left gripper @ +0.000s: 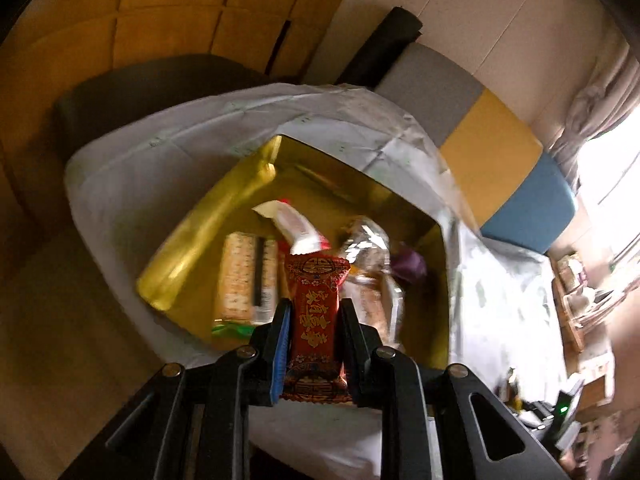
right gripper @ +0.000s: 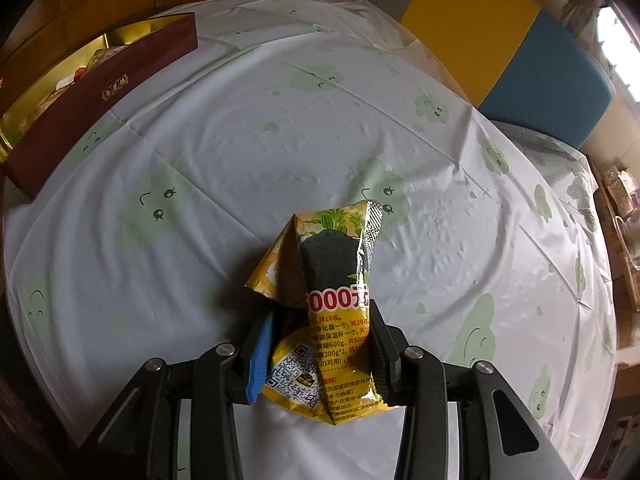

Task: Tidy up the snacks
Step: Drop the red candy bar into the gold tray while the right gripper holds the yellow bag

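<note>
In the left wrist view my left gripper [left gripper: 314, 312] is shut on a small red snack packet with gold print [left gripper: 316, 300]. It hangs over a gold-lined box [left gripper: 192, 236] that holds several wrapped snacks, among them a white packet [left gripper: 294, 226] and a clear-wrapped one [left gripper: 366, 240]. The view is blurred by motion. In the right wrist view my right gripper [right gripper: 320, 320] is shut on a crumpled yellow snack packet [right gripper: 332, 280], held just above the tablecloth. The same box [right gripper: 104, 96] shows its dark red wall at the far left.
A white tablecloth with green cartoon shapes [right gripper: 280, 120] covers the round table. A bench with grey [left gripper: 432, 80], yellow [right gripper: 468, 20] and blue cushions [right gripper: 548, 80] runs along the far side. A dark chair back [left gripper: 140, 80] stands behind the box. Cluttered shelves [left gripper: 576, 300] sit at the right.
</note>
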`<state>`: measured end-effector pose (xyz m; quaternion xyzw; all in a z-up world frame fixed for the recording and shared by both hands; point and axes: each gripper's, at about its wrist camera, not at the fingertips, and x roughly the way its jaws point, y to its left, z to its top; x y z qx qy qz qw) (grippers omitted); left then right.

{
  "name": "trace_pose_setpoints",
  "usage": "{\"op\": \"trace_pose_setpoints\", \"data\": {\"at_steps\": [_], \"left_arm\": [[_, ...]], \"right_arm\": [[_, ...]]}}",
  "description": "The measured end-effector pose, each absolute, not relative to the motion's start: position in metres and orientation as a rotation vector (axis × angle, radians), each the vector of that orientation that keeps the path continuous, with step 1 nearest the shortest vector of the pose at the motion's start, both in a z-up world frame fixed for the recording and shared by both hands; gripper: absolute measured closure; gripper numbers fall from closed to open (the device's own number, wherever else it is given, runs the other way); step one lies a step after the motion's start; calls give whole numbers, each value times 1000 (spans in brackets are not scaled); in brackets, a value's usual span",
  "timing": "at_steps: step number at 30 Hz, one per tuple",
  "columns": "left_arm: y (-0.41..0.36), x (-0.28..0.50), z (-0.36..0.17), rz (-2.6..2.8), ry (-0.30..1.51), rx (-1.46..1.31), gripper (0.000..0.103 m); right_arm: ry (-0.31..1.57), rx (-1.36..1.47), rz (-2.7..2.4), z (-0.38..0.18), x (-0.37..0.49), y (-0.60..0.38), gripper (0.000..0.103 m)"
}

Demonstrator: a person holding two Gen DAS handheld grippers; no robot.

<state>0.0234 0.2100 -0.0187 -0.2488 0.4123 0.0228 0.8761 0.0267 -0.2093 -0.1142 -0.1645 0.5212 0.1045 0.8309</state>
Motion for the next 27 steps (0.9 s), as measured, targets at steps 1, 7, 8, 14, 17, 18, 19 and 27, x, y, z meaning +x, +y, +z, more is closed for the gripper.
{"op": "trace_pose_setpoints", "data": {"at_steps": [1,7,8,14,17,18,19,27], "left_arm": [[208,29,-18,34,862,-531,80],[200,72,-8,-18,849,-577,80],[199,79,-7,-17,848,-573,80],[191,128,-19,-16,875,-557,80],[190,147,-34,-22,915,-555,74],[190,154,-42,1,943,-549,72],[189,157,-47,13,960,-546,72],[175,145,-59,87,968,-372,72]], "right_arm": [[1105,-349,221,-114,27,-209,61],[1104,-347,219,-111,26,-210,61],[1105,-346,219,-111,26,-210,61],[1105,-347,217,-111,27,-211,61],[1105,-347,217,-111,27,-212,61],[1105,-347,217,-111,26,-211,61],[1105,-348,217,-111,26,-212,61],[1105,-360,217,-112,27,-210,61]]}}
